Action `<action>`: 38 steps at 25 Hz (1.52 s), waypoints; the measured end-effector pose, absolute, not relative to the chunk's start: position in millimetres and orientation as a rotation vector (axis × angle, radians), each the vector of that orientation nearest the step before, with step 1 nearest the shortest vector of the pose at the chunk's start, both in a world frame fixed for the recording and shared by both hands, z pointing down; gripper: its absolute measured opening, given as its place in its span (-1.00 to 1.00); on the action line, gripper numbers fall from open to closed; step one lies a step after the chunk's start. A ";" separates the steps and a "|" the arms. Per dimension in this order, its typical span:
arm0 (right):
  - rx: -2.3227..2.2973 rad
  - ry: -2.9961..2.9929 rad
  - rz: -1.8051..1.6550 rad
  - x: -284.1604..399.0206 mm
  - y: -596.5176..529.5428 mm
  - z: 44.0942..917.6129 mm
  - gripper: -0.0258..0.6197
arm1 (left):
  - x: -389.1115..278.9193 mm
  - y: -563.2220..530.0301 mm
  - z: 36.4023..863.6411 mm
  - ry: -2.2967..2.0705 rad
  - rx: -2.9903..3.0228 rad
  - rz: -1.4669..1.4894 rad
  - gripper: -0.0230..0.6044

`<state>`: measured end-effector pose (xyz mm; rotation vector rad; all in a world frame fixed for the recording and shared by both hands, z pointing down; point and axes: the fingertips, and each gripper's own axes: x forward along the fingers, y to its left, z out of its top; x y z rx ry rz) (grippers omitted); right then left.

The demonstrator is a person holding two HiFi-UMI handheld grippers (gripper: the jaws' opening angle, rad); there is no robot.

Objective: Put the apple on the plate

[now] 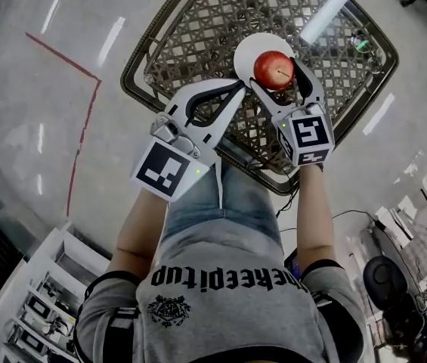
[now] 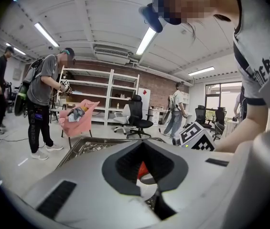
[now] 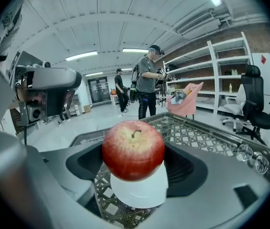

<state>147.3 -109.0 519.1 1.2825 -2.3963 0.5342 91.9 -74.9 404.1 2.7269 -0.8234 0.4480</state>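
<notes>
The apple [image 3: 133, 150] is red, with a yellowish blush round its stem. It sits at the centre of the right gripper view and in the upper middle of the head view. It is nearly round, so it has no marked long axis. Its core axis stands upright and the stem points up, tipped slightly to the right of the frame.

The right gripper [image 1: 276, 76] is clamped on it, one dark pad against each flank.

Directly under the apple lies the white plate [image 3: 140, 194]. Whether fruit and plate touch cannot be made out.

The plate rests on a woven lattice table [image 1: 198, 21] with a dark rim.

The left gripper [image 1: 237, 89] is just left of the plate. Its tips are pressed together on nothing.
</notes>
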 end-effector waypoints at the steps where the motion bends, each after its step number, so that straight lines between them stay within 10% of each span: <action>1: 1.280 -2.391 0.538 147.3 -109.5 523.5 0.33 | 91.8 -74.7 406.7 -0.822 2.723 0.451 -0.86; 38: 1.201 -2.284 0.560 147.3 -118.3 592.4 0.34 | 92.2 -86.4 441.1 -0.833 2.668 0.493 -0.86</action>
